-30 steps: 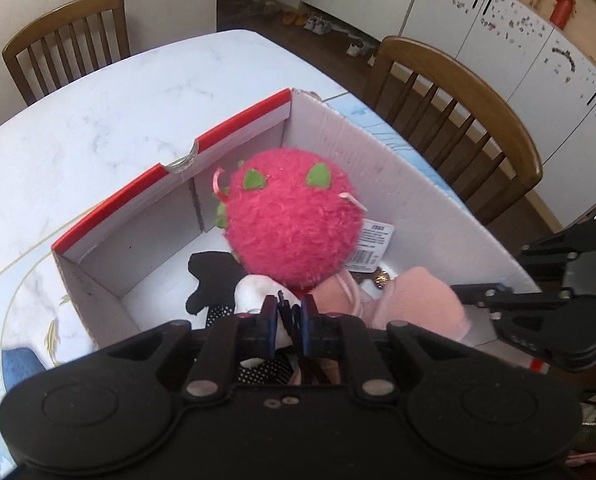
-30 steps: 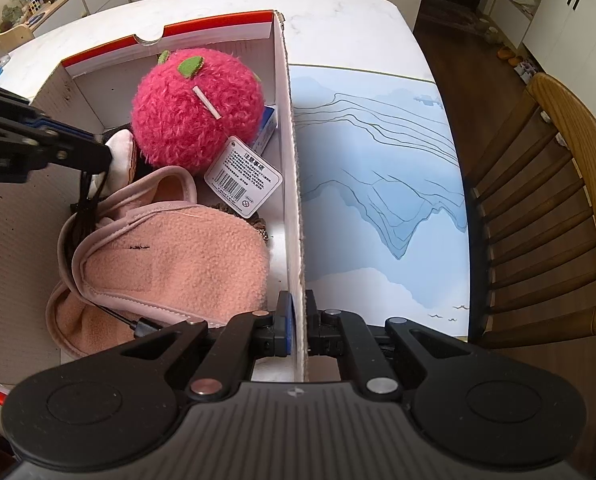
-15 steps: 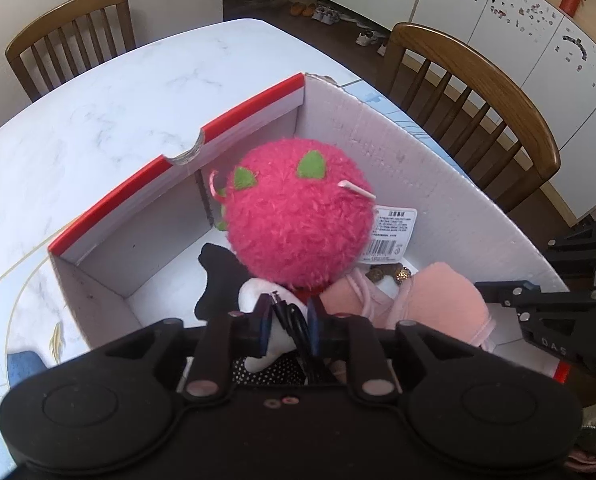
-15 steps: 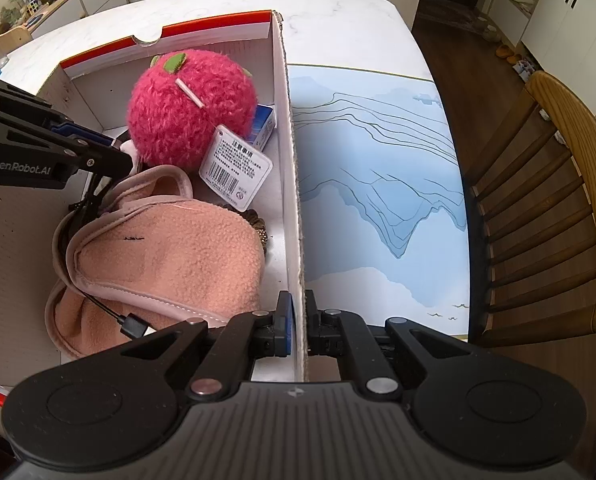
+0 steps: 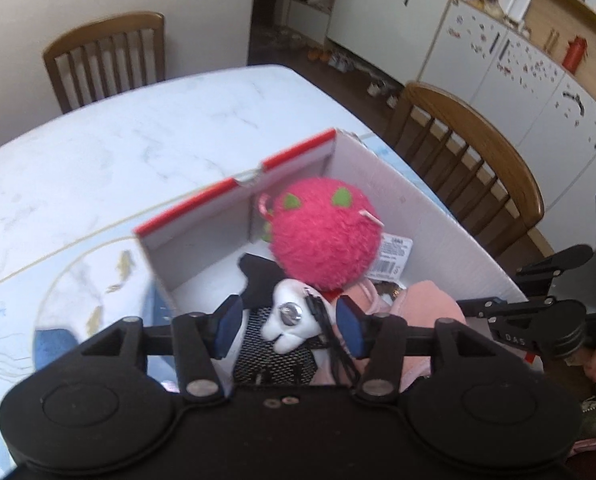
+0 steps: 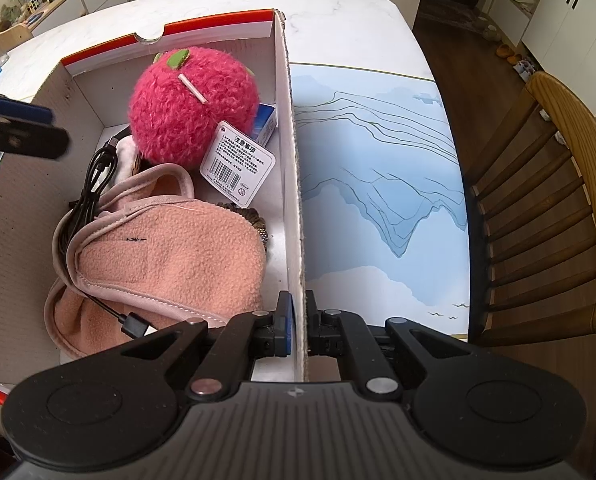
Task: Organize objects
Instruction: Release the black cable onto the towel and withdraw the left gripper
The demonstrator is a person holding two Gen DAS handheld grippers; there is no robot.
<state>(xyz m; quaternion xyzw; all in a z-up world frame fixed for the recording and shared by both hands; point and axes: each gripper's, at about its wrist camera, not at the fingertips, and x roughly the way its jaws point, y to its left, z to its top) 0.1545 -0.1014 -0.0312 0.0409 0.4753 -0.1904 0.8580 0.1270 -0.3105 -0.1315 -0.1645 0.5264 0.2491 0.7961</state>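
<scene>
The right gripper (image 6: 296, 330) pinches the cardboard box's side wall (image 6: 291, 184), its 2 fingers tight on the board. The left gripper (image 5: 289, 326) hangs over the box, its jaws have just been opening and stand half wide, pressing nothing. The black cable (image 6: 87, 184) lies inside beside the pink fleece hat (image 6: 169, 256), with the red plush ball (image 6: 191, 104) at 12 o'clock from the hat.

- A white marble table (image 6: 338, 20) carried a blue mountain-print mat (image 6: 378, 184).
- Wooden slat-back chairs (image 6: 558, 208) stood around it.
- White cabinets (image 5: 498, 64) lined the far wall.
- Shoes (image 5: 338, 58) lay on the dark floor.
</scene>
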